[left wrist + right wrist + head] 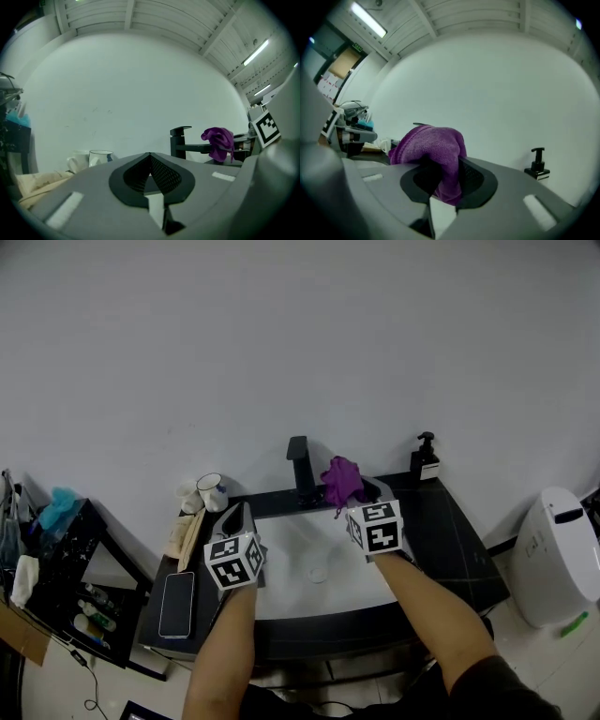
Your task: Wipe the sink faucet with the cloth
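A black faucet (300, 468) stands at the back of a white sink (291, 587). My right gripper (358, 491) is shut on a purple cloth (341, 480), which bunches just right of the faucet's spout. In the right gripper view the purple cloth (436, 152) fills the jaws and hides most of the faucet. My left gripper (242, 514) is shut with nothing in it, left of the basin. The left gripper view shows the faucet (180, 142) and the cloth (219, 142) hanging beside the spout.
A black soap pump (425, 459) stands at the counter's back right. Two mugs (212, 491) sit at the back left, with a phone (176, 604) in front. A dark shelf (66, 568) is at the left, a white bin (561, 554) at the right.
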Available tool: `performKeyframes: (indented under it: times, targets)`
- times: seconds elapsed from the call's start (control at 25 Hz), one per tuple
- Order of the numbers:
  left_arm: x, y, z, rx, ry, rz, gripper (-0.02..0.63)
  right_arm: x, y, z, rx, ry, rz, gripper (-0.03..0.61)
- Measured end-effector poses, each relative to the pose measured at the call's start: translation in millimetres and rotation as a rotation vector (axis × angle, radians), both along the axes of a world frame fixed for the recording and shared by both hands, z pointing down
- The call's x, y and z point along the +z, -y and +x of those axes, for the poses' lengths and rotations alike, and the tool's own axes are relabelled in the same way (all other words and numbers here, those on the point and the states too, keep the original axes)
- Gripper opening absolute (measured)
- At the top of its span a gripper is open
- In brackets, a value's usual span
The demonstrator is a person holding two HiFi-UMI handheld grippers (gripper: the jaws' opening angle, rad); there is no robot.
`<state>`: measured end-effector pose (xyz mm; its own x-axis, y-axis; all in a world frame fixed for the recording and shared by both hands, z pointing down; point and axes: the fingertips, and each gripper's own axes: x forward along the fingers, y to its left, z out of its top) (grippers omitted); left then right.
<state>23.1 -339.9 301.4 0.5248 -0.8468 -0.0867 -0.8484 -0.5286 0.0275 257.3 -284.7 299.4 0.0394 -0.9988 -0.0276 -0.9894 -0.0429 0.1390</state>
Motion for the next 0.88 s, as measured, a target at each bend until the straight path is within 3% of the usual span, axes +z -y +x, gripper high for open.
performKeyframes:
  times: [0.2,0.48,0.68,0.88]
  targets:
    - [4,-3,8,0.035,-0.019,-0.015,0.017,21,3,-6,-0.011,-0.01,-0.031,0.08]
    - [5,-6,29,0.103,0.07,0.06,0.017,28,1,0,-0.008,0.03,-0.029,0.072]
    - [4,-7,26,0.091,0.083,0.07,0.017,18,-6,-15,-0.054,0.004,0.039,0.072]
    - [9,2,17,0.058,0.067,0.029,0.017,27,-1,-20,-0.077,-0.01,0.012,0.072]
